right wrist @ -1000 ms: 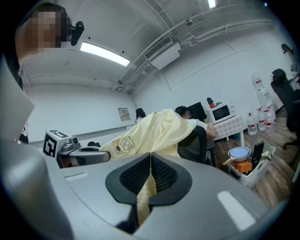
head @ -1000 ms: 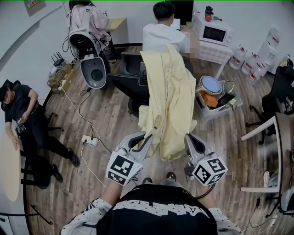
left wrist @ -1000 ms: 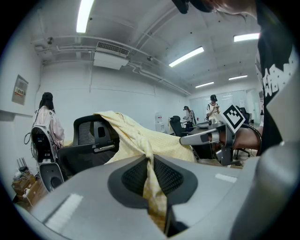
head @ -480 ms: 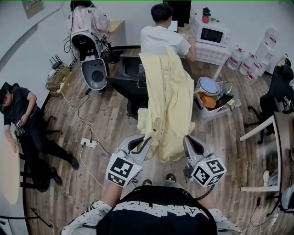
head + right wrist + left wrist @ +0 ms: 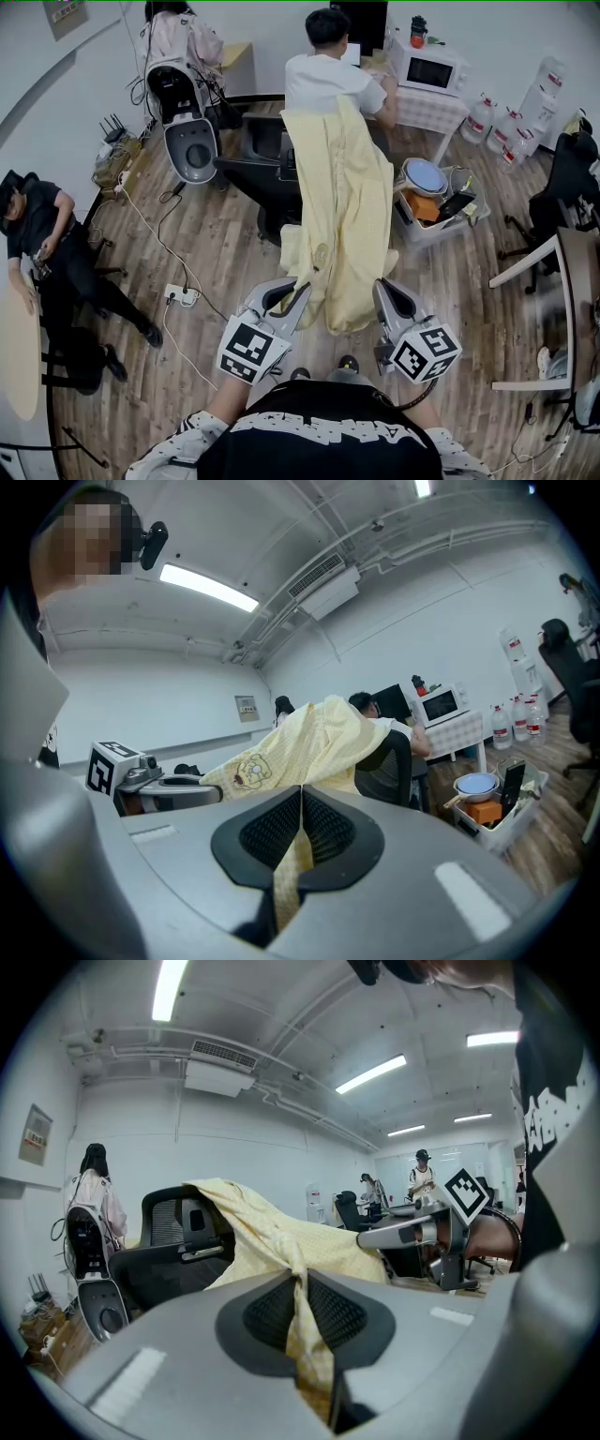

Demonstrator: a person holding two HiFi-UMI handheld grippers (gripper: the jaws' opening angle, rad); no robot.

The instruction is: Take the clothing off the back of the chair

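Yellow checked garment (image 5: pixel 347 206) hanging over black office chair (image 5: pixel 258 173) back; left tool (image 5: pixel 302 287), right tool (image 5: pixel 380 287) each pinching its near edge.

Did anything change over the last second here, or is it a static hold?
Nothing visibly moved. The left gripper and right gripper stay shut on the lower edge of the yellow garment, which still drapes over the chair back.

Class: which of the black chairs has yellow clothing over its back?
The central chair, beside the seated person in white, under the yellow garment; the right-edge chair is not under it.
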